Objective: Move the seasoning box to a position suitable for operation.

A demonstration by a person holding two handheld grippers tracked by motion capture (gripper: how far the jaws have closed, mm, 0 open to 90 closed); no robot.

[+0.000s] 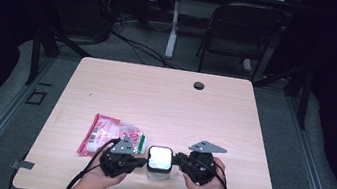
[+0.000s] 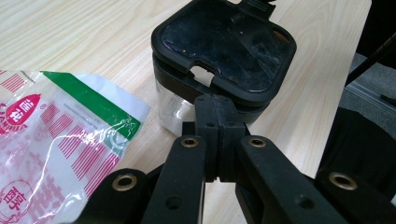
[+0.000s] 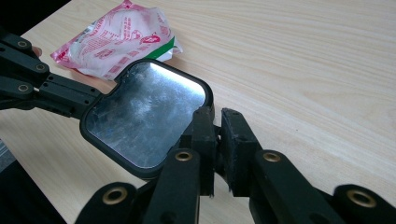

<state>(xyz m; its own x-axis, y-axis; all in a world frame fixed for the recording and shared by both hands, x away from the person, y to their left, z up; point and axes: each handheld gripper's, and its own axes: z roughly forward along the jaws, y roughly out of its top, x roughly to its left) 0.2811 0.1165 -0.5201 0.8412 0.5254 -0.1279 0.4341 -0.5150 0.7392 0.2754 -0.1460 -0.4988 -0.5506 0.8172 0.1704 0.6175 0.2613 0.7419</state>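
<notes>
Both tools meet at the lidded clear container point(image 1: 158, 162) on the bench point(image 1: 165, 99): left tool point(image 1: 139, 161) clenched at its lid rim, right tool point(image 1: 177, 162) pinching the lid's edge.

The right gripper point(image 3: 218, 122) is being seen rising from the bottom edge, its two black jaws standing nearly together with a narrow gap between them. Its left jaw is lying against the black rim of a square lid point(image 3: 144, 119) at the near right corner; whether the rim is being pinched cannot be told. The lid's glossy top is reflecting light. From the left, the left gripper point(image 3: 86, 100) is being held against the lid's opposite edge. Beyond the lid, a pink and white packet point(image 3: 114, 39) with a green stripe is lying flat on the light wooden table point(image 3: 303, 70), just behind the lid's far corner.
</notes>
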